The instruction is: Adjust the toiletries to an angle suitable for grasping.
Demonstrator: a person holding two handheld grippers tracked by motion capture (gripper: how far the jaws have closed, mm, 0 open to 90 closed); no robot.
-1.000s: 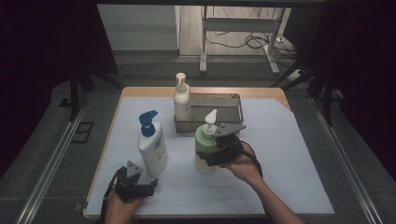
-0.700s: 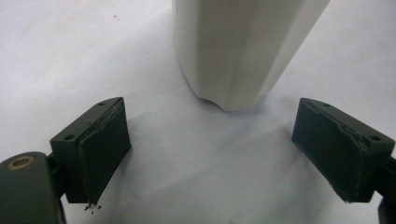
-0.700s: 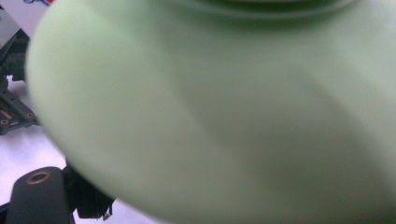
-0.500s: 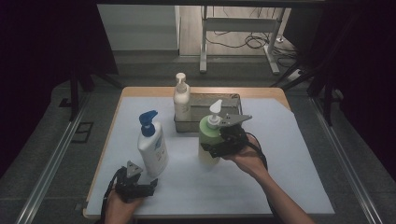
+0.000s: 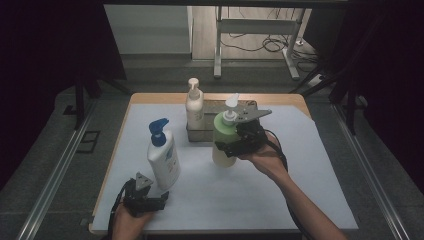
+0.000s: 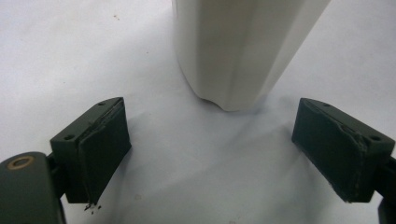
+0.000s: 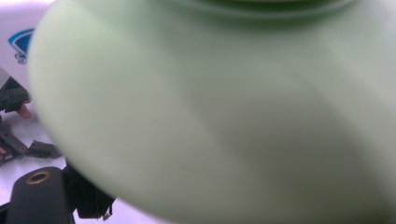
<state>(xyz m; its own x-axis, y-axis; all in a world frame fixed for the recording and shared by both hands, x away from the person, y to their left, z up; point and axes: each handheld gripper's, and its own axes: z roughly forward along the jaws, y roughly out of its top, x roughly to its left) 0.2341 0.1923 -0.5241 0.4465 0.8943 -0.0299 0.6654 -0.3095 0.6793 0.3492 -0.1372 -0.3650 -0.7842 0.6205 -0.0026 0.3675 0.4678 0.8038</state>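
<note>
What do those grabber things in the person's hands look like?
Both are black. The left gripper has two chunky rectangular jaws with worn dark pads, and a round brass-coloured ring on its body. The right gripper carries a grey three-cornered plate on top, and black cables trail along the bare forearms.

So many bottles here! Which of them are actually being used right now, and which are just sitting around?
In use:
- green bottle, gripped by the right gripper, near the tray
- blue-pump bottle, with the open left gripper at its base

Sitting around:
- white bottle in the tray
- cables on the floor
</note>
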